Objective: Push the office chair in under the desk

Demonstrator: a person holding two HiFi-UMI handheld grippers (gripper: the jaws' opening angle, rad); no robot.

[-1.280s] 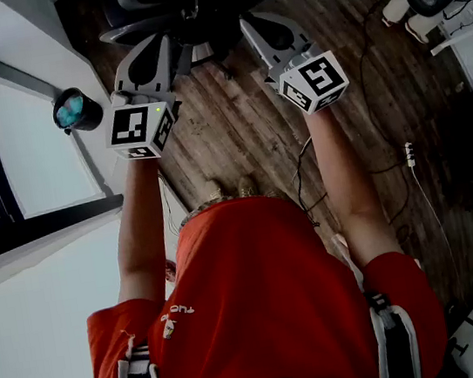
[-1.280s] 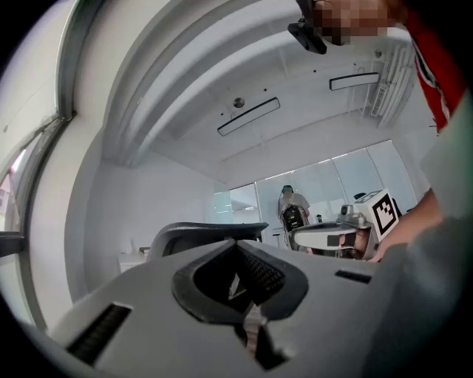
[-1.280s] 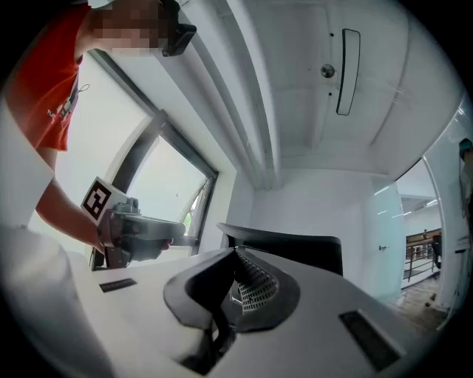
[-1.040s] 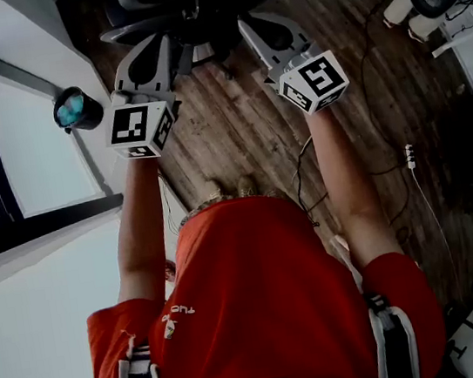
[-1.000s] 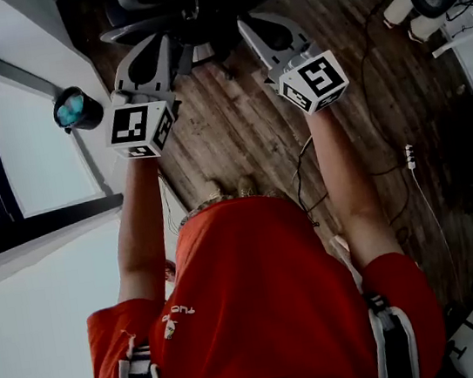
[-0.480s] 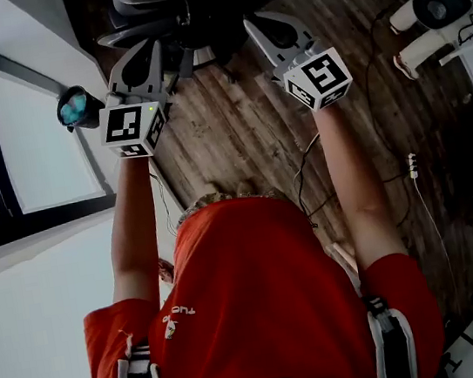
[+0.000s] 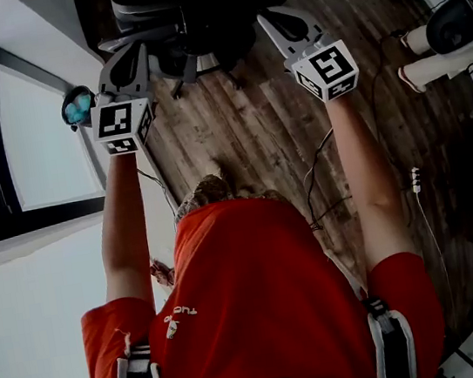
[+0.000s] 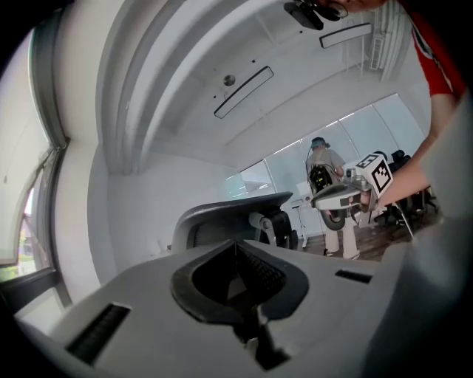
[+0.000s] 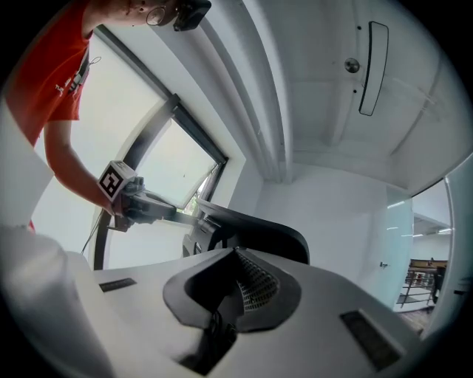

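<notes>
The black office chair (image 7: 192, 10) stands at the top of the head view on the wood floor, its back towards me. My left gripper (image 7: 142, 50) reaches its left side and my right gripper (image 7: 267, 17) its right side, both with jaws shut and nothing between them. The tips sit at the backrest's edge; whether they touch it is hidden. In the left gripper view the curved backrest (image 8: 229, 210) rises just beyond the shut left gripper (image 8: 238, 255), with the right gripper (image 8: 346, 196) further off. The right gripper view shows the backrest (image 9: 260, 229) past the shut right gripper (image 9: 236, 260).
A tall window (image 7: 30, 135) runs along the left, with a round teal object (image 7: 77, 106) beside it. Cables (image 7: 323, 175) and a power strip (image 7: 414, 180) lie on the floor at the right. A white machine (image 7: 451, 33) stands at the far right.
Both grippers and the chair have shifted up and away in the head view. The arms are stretched further forward and the floor has slid towards me.
</notes>
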